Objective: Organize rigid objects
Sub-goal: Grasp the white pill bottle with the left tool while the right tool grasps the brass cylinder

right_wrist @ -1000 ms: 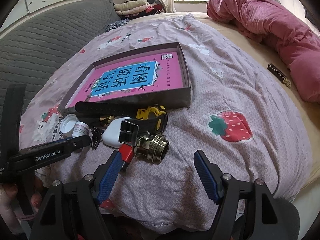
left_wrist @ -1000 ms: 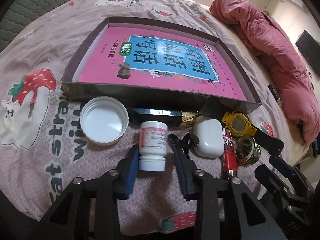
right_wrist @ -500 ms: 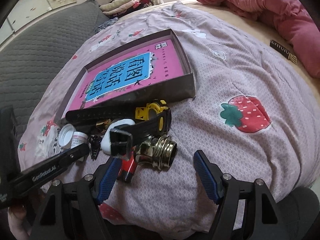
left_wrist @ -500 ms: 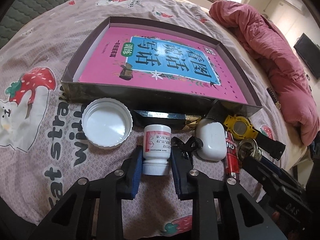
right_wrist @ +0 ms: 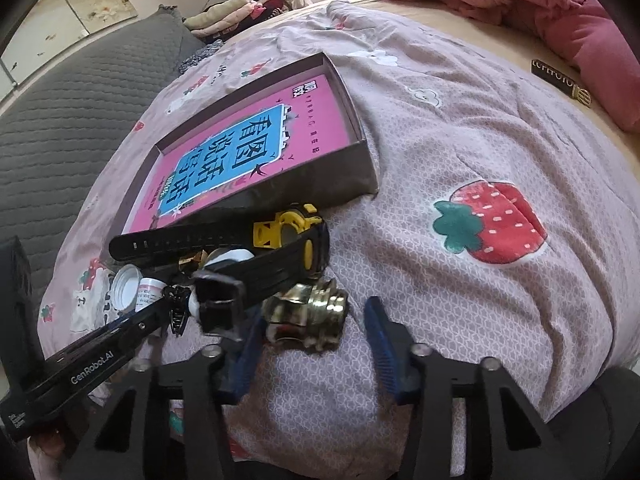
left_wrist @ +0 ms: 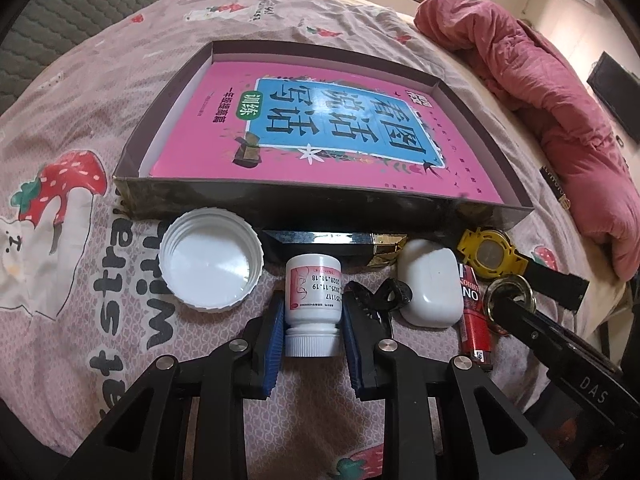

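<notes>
At lower centre, the left gripper (left_wrist: pixel 313 322) fingers clamp the white pill bottle (left_wrist: pixel 313 297), lying lengthwise between them, while the right gripper (right_wrist: pixel 310 334) fingers, just closing, bracket the brass fitting (right_wrist: pixel 308 316), half-open.

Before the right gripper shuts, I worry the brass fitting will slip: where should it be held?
Grip the brass fitting across its ribbed round body, coming from above as now. It lies on its side, offering two opposite flanks to the right gripper, whose fingers have just been closing around it.

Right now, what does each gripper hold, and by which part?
Left gripper: small white bottle, near its cap. Right gripper: nothing; closing around brass fitting.
</notes>
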`<act>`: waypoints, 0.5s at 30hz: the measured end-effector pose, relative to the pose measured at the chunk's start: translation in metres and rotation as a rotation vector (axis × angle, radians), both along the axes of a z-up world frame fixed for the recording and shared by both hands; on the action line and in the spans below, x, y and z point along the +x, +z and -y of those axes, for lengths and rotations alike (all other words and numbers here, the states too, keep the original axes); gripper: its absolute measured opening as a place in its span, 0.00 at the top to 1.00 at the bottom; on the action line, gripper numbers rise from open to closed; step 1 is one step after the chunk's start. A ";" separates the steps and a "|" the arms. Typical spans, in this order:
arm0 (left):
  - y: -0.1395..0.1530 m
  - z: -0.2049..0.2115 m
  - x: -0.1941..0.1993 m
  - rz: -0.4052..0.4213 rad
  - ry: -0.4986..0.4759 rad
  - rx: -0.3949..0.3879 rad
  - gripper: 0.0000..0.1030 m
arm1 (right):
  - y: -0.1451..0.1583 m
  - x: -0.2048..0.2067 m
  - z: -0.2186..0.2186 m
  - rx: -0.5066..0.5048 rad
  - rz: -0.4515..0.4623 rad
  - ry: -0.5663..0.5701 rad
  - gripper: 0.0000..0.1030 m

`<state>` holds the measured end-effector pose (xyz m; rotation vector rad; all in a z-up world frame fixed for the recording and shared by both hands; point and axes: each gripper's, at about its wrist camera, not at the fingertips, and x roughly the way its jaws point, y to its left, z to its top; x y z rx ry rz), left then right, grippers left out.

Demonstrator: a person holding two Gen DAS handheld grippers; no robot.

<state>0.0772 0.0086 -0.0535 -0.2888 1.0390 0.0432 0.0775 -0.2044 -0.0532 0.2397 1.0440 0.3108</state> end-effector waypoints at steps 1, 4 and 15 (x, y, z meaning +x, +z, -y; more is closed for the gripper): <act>0.000 0.001 0.001 0.002 -0.003 0.006 0.74 | 0.000 0.000 0.000 0.008 0.002 0.009 0.66; -0.001 0.002 0.002 0.007 -0.016 0.019 0.74 | 0.003 -0.001 -0.003 -0.015 0.020 0.029 0.66; 0.001 -0.001 -0.004 0.034 -0.043 0.005 0.74 | 0.016 -0.009 -0.005 -0.080 0.088 0.070 0.66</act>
